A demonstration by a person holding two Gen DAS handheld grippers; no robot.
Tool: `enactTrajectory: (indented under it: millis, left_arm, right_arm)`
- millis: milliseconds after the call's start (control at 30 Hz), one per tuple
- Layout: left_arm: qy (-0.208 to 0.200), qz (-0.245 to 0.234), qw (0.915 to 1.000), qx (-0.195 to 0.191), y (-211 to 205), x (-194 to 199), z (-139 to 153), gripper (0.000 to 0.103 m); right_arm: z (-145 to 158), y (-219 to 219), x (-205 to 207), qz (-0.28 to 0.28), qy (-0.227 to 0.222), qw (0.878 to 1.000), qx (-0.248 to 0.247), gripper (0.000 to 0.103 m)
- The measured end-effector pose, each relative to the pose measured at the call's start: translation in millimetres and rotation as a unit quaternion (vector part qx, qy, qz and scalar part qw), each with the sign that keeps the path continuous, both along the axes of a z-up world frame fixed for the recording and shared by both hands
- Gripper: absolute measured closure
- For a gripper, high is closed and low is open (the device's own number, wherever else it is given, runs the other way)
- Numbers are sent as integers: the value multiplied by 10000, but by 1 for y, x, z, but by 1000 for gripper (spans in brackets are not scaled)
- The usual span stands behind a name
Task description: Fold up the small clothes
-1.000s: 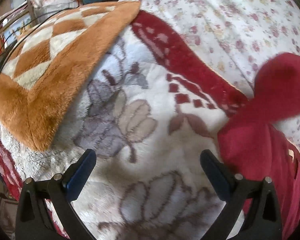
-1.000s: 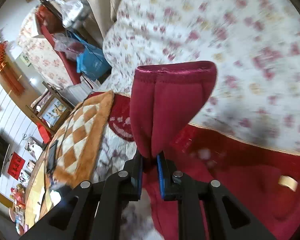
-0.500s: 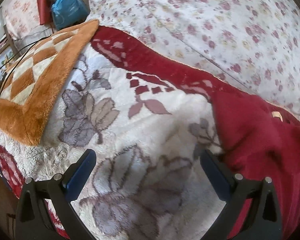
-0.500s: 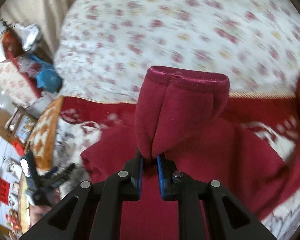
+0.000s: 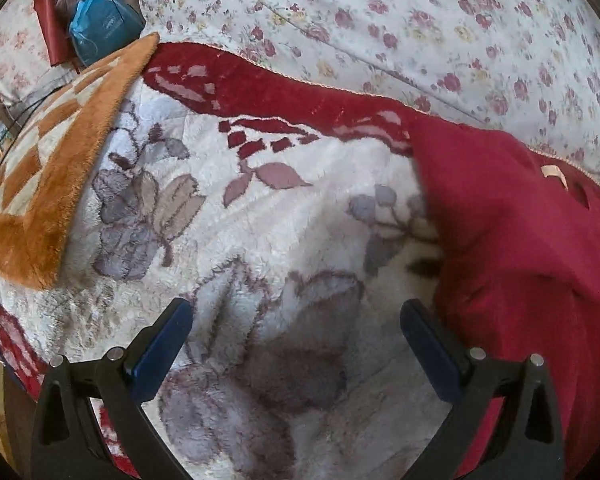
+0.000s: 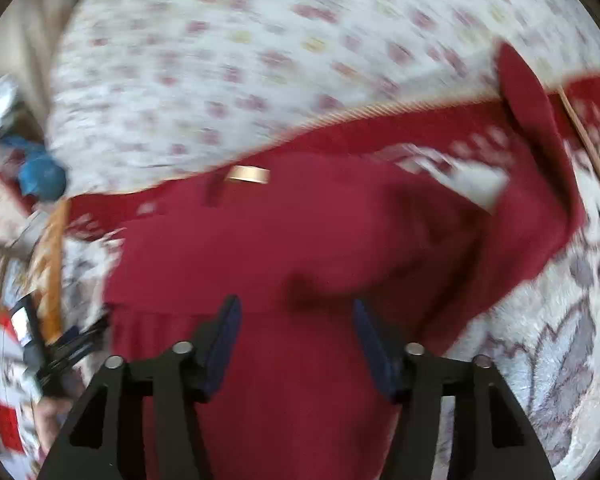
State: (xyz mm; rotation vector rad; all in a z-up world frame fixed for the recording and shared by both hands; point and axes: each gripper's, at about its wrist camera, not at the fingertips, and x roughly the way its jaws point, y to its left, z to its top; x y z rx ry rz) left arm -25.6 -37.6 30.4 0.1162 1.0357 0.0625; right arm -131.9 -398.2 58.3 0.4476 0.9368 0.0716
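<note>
Left wrist view: the left gripper [image 5: 296,344] hangs with its 2 fingers spread wide and empty over a white fleece blanket [image 5: 260,220] with grey leaf print and red border, on a bed. A dark red knit garment [image 5: 512,248] lies bunched at right, a tan neck label [image 5: 553,172] showing.

Right wrist view, blurred: the right gripper [image 6: 296,344] is opening, its fingers parted above the crumpled red garment [image 6: 300,240], gripping nothing. A floral quilt [image 6: 260,60] lies beyond.
</note>
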Motion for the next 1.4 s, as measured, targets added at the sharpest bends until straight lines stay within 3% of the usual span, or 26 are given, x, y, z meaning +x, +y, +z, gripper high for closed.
enactTrajectory:
  millis: [100, 300, 400, 500, 633, 767, 867, 900, 967, 1033, 1133, 1233, 1333, 1367, 1400]
  left_arm:
    - [14, 18, 9998, -172, -4, 7, 0, 0]
    - [128, 342, 9992, -168, 1, 18, -4, 0]
    - [139, 476, 9987, -128, 12, 21, -2, 0]
    - [-24, 664, 9978, -91, 32, 23, 7, 0]
    - [-120, 1104, 9935, -257, 60, 26, 15, 0]
    - [-106, 1217, 9912, -515, 70, 27, 19, 0]
    - [-220, 1231, 9914, -396, 73, 25, 26, 0]
    - [-232, 1281, 9907, -393, 75, 24, 27, 0]
    - [-230, 1371, 9893, -452, 80, 24, 27, 0]
    - [-247, 1459, 9878, -490, 87, 23, 28, 0]
    - [-280, 1526, 9868, -466, 89, 23, 28, 0]
    - [-250, 1413, 9884, -506, 83, 23, 27, 0]
    - [-346, 1189, 9915, -406, 70, 21, 30, 0]
    - [-358, 1109, 9924, -397, 65, 21, 31, 0]
    - [-369, 1000, 9934, -427, 60, 21, 32, 0]
  right_arm:
    - [11, 48, 21, 818, -244, 9963, 1, 33]
    - [-6, 133, 95, 1840, -221, 9827, -38, 33]
    - [-11, 161, 109, 2075, -130, 9779, -214, 33]
    - [-14, 177, 98, 2435, -206, 9697, -47, 33]
    - [-37, 185, 76, 2658, -35, 9611, 748, 33]
    - [-62, 214, 84, 2618, 75, 9643, 398, 34]
    - [-67, 222, 103, 1972, -229, 9799, 208, 35]
    - [-70, 222, 109, 1854, -209, 9821, 273, 39]
    - [-73, 222, 116, 1637, -144, 9850, 524, 61]
    - [-70, 223, 111, 1836, -195, 9768, 1089, 79]
    - [-70, 240, 102, 2069, -221, 9762, 613, 79]
    - [-75, 235, 94, 2181, -78, 9723, 843, 77]
    - [-66, 219, 72, 2525, 101, 9616, 1072, 67]
    - [-62, 213, 64, 2600, 127, 9593, 1097, 59]
    - [-55, 203, 53, 2610, 78, 9609, 927, 55]
